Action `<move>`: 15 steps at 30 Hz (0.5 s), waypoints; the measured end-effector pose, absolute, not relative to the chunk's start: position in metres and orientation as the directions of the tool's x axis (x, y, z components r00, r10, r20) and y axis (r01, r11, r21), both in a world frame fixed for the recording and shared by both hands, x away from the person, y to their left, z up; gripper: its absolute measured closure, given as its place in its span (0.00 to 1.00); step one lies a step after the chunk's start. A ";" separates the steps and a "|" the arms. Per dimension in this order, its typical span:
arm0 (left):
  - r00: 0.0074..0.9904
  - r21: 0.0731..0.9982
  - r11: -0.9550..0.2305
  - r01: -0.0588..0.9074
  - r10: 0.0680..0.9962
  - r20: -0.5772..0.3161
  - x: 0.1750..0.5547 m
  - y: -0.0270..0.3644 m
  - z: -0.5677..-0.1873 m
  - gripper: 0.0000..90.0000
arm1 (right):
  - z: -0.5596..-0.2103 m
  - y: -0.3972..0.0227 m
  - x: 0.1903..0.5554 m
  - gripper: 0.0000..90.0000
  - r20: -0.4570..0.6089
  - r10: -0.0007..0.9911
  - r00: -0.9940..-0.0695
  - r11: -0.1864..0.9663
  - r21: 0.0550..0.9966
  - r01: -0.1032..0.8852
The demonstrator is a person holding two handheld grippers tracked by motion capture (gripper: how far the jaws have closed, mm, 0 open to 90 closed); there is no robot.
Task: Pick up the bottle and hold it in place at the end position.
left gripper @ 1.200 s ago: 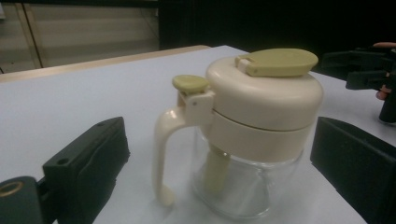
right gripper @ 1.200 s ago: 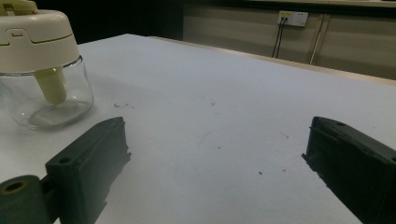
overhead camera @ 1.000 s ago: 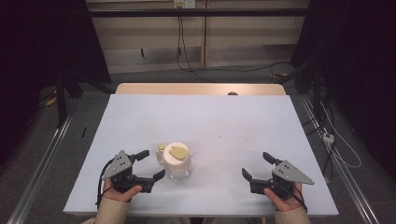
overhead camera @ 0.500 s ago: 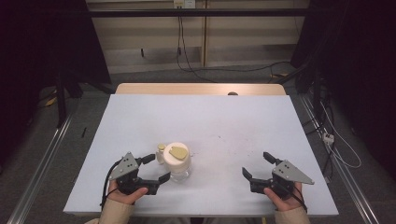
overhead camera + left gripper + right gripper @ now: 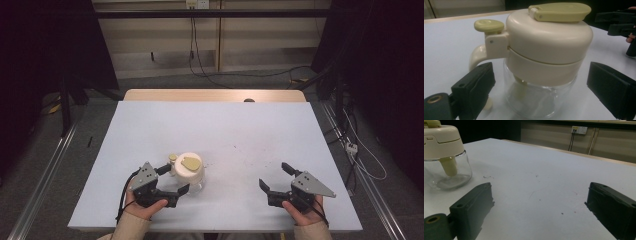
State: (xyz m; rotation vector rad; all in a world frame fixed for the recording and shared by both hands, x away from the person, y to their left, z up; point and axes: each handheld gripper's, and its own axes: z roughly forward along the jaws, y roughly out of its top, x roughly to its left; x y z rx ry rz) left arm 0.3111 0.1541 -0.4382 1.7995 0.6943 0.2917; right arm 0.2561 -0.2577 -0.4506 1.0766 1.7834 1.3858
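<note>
— Cream plastic over clear glass: is that the jar near the front left of the table?

— Yes. It stands upright on the white tabletop, a glass bowl below and a cream lid on top. A yellow-green flap lies flat on the lid's crown, and a round yellow-green button sits on the hinge block beside a curved cream handle. Through the glass in the right gripper view, a cream stem hangs down from the lid.

— Where is the left gripper?

— Right at the jar. Its jaws are spread wide, one on each side of the glass; in the left gripper view the jar stands between them, with a gap showing on both sides, so neither pad presses it. The jaw on the handle side lies just under the handle. The person's hand holds the gripper from below, and a black cable loops off it.

— And the right gripper?

— Well apart from the jar, near the front right of the table, held low in the other hand. Its jaws are also wide apart with only bare tabletop between them. A few small dark specks mark the surface in front of it.

— Anything beyond the table?

— Cables trail across the floor by a pale wall.
</note>
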 end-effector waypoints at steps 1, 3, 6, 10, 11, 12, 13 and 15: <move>0.796 0.931 -0.197 0.308 0.589 -0.139 0.311 0.152 -0.438 0.08 | -0.451 -0.258 0.256 0.06 0.004 0.884 -0.468 0.113 0.969 0.222; 0.792 0.929 -0.201 0.310 0.595 -0.136 0.312 0.149 -0.438 0.08 | -0.451 -0.258 0.256 0.07 0.003 0.883 -0.469 0.114 0.969 0.221; 0.774 0.926 -0.196 0.322 0.618 -0.138 0.313 0.144 -0.439 0.07 | -0.451 -0.258 0.256 0.06 0.003 0.884 -0.468 0.114 0.968 0.222; 0.770 0.926 -0.206 0.317 0.626 -0.124 0.314 0.137 -0.441 0.07 | -0.450 -0.258 0.256 0.07 0.004 0.882 -0.471 0.113 0.969 0.220; 0.766 0.925 -0.206 0.318 0.631 -0.122 0.314 0.134 -0.441 0.07 | -0.450 -0.257 0.256 0.07 0.004 0.882 -0.472 0.113 0.969 0.220; 0.766 0.927 -0.201 0.316 0.631 -0.124 0.315 0.132 -0.442 0.07 | -0.450 -0.257 0.256 0.07 0.002 0.882 -0.471 0.114 0.969 0.218; 0.764 0.926 -0.206 0.316 0.634 -0.120 0.315 0.131 -0.442 0.07 | -0.450 -0.257 0.256 0.07 0.002 0.882 -0.471 0.114 0.969 0.219; 0.757 0.927 -0.208 0.313 0.644 -0.111 0.315 0.127 -0.443 0.07 | -0.450 -0.257 0.256 0.07 0.000 0.883 -0.469 0.117 0.968 0.221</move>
